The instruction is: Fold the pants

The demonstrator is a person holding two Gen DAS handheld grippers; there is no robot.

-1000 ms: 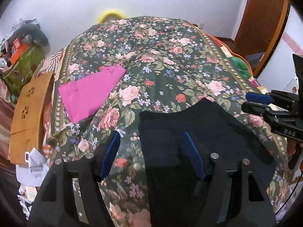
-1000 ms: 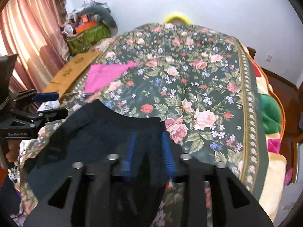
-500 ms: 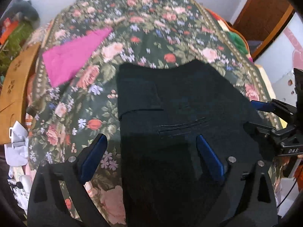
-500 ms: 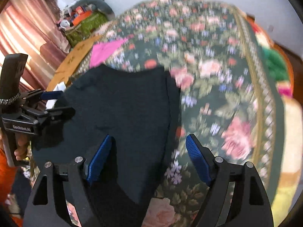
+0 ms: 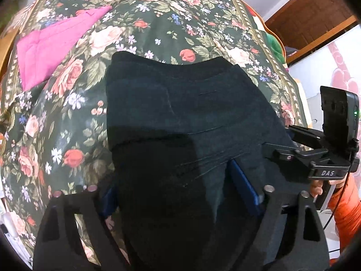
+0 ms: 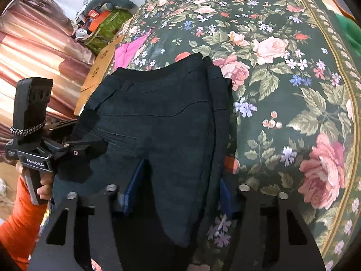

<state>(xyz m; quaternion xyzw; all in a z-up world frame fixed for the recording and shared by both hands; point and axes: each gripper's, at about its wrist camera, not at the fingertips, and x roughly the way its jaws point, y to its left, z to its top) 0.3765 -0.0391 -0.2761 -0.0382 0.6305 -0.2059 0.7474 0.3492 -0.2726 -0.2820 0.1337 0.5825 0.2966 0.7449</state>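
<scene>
- The dark navy folded pants [image 5: 185,122] lie on the dark green bedspread printed with pink roses [image 5: 74,117], near its close edge, waistband toward the far side.
- The left gripper [image 5: 178,194], black with blue pads, straddles the pants' left portion; its jaws are closing with the fabric between them, and whether the pads press it cannot be told.
- The right gripper [image 6: 178,189] straddles the right portion; its jaws are closing too, cloth bunched between the blue pads, the grip unclear.
- A magenta folded cloth [image 5: 54,49] lies farther left on the bedspread, apart from the pants.
- A green patterned bag [image 6: 106,29] beside the bed holds orange and grey items, too small to name.
- An orange sleeve [image 5: 345,214] shows behind the right gripper's handle.
</scene>
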